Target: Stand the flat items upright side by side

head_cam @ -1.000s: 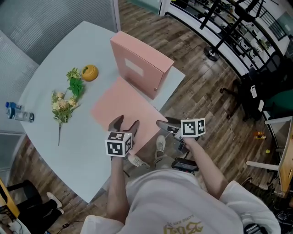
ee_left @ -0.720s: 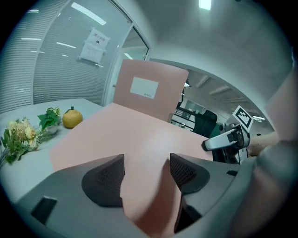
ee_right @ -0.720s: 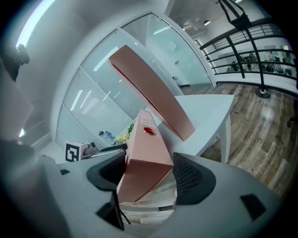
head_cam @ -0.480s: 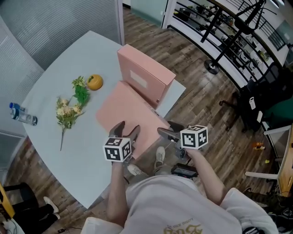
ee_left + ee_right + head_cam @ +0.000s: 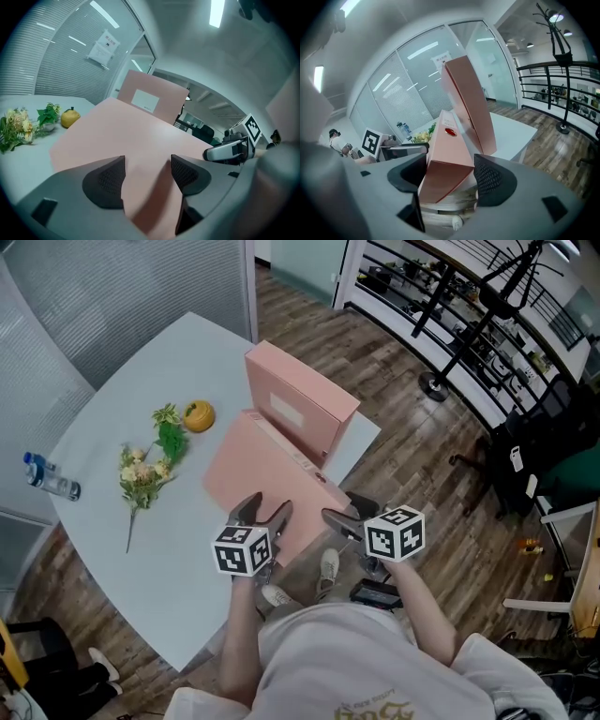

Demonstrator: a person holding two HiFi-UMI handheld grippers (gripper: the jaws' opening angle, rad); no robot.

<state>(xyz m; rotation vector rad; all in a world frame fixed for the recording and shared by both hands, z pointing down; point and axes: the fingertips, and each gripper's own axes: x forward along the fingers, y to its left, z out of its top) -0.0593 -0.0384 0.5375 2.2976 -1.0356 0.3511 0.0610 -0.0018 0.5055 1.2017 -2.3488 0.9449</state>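
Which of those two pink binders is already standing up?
The far binder with the white label stands upright on the table. The near binder leans, its near end held by the left gripper and right gripper.

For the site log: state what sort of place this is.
Most likely an office: glass partition walls fitted with blinds, a black railing beside a wood-look floor, and a pale table bearing pink binders.

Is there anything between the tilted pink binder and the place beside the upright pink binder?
Nothing visible does. The tilted pink binder lies right next to the upright pink binder; the flower bunch and orange fruit sit further left.
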